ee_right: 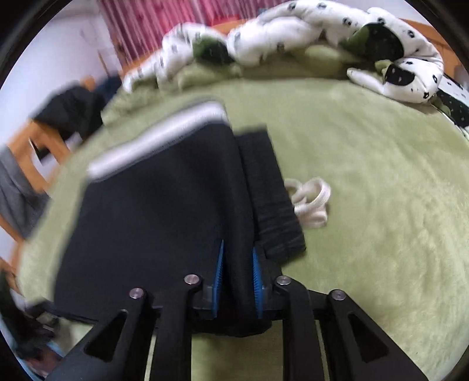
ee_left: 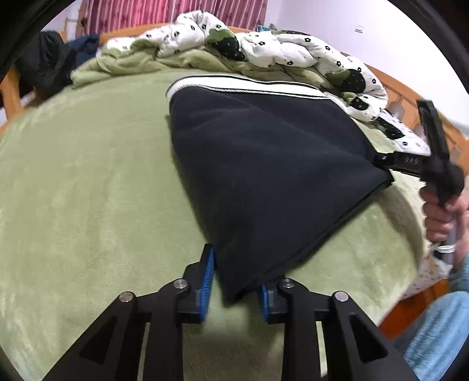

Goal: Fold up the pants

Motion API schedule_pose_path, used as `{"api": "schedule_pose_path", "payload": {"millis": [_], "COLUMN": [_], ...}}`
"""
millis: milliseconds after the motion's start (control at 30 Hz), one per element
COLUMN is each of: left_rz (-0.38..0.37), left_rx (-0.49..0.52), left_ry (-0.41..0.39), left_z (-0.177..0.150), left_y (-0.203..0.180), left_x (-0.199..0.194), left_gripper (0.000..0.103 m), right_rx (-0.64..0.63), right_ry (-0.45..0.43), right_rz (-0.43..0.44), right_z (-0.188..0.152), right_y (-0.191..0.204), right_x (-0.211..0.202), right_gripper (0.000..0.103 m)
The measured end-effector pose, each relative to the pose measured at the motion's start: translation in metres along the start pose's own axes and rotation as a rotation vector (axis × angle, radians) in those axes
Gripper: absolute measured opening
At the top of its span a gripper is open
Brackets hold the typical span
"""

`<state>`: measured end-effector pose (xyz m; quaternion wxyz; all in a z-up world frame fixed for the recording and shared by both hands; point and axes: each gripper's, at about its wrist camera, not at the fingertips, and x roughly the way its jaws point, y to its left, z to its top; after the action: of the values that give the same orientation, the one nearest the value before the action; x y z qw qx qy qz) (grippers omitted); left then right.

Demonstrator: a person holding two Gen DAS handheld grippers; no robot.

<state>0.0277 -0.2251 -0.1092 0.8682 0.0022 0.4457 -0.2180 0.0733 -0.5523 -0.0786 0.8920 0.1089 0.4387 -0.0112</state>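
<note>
I have the black pants (ee_left: 263, 164) lying folded on the green blanket (ee_left: 88, 190) of the bed, their white side stripe (ee_left: 249, 83) running along the far edge in the left wrist view.

My left tool (ee_left: 234, 281) sits at the near corner of the fabric. The corner lies between its blue pads (ee_left: 206, 272); the left pad touches the cloth edge, while the right pad is partly covered by the hem. The fingers stand only a little apart, but I cannot tell for certain that both pads press on the cloth.

My right tool (ee_right: 237, 272) is pinching a thick fold of the pants (ee_right: 152, 205), the blue pads (ee_right: 218, 269) pressed against the dark fabric on either side. In the left wrist view I see that same right tool (ee_left: 384, 159) at the far right corner of the garment, with my hand (ee_left: 442, 217) wrapped around its handle. Some pale marking shows on its black body, too faint and blurred for me to read.

Just right of the pinched fold in the right wrist view lies the ribbed waistband (ee_right: 269, 187), and a white drawstring (ee_right: 310, 202) is coiled on the blanket beside it. That view is smeared, so fine detail is lost.

A bunched white quilt with black flower prints (ee_left: 293, 52) lies along the far side of the bed, in front of a pink curtain (ee_left: 132, 14). I can read no brand or label on the pants.
</note>
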Motion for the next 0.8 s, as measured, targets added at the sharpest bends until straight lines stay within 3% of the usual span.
{"api": "schedule_pose_path", "payload": {"millis": [67,200,267,333,467,500,533,600,667,700,800], "left_rz": [-0.029,-0.034,-0.034,-0.026,-0.017,-0.019,-0.02,-0.014,0.004,0.008,-0.016], "left_rx": [0.014,0.078,0.059,0.036,0.002,-0.008,-0.016,-0.013,0.011,0.022,0.025], "left_ry": [0.02,-0.053,-0.088,-0.106,-0.134,-0.135,-0.136,-0.142,-0.157,-0.167,-0.173], "left_z": [-0.002,-0.015,-0.012,-0.002,0.021,0.026,0.03,0.034,0.035,0.035,0.042], "left_y": [0.005,0.016,0.023,0.028,0.032,0.033,0.034,0.035,0.034,0.033,0.03], "left_x": [-0.009,-0.041,-0.052,-0.054,-0.05,-0.048,-0.047,-0.048,-0.052,-0.053,-0.047], "left_gripper": [0.037,0.046,0.053,0.054,0.054,0.054,0.054,0.054,0.054,0.054,0.054], "right_rx": [-0.035,-0.027,-0.045,-0.039,-0.029,-0.026,-0.031,-0.103,-0.011,0.044,0.056], "right_ry": [-0.014,-0.096,-0.117,-0.127,-0.043,0.01,0.003,-0.043,-0.126,-0.126,-0.086], "right_rz": [-0.011,-0.036,-0.034,-0.015,-0.027,-0.046,-0.065,-0.069,0.037,0.071,-0.028], "right_z": [0.001,0.007,0.015,0.022,0.044,0.047,0.048,0.049,0.053,0.054,0.044], "right_y": [0.004,0.002,0.005,0.009,0.022,0.024,0.027,0.036,0.018,0.004,-0.021], "right_x": [-0.009,-0.038,-0.043,-0.04,0.001,0.02,0.026,0.017,-0.012,-0.018,-0.008], "right_gripper": [0.024,0.026,0.029,0.036,0.044,0.041,0.026,0.009,0.009,0.009,0.01]}}
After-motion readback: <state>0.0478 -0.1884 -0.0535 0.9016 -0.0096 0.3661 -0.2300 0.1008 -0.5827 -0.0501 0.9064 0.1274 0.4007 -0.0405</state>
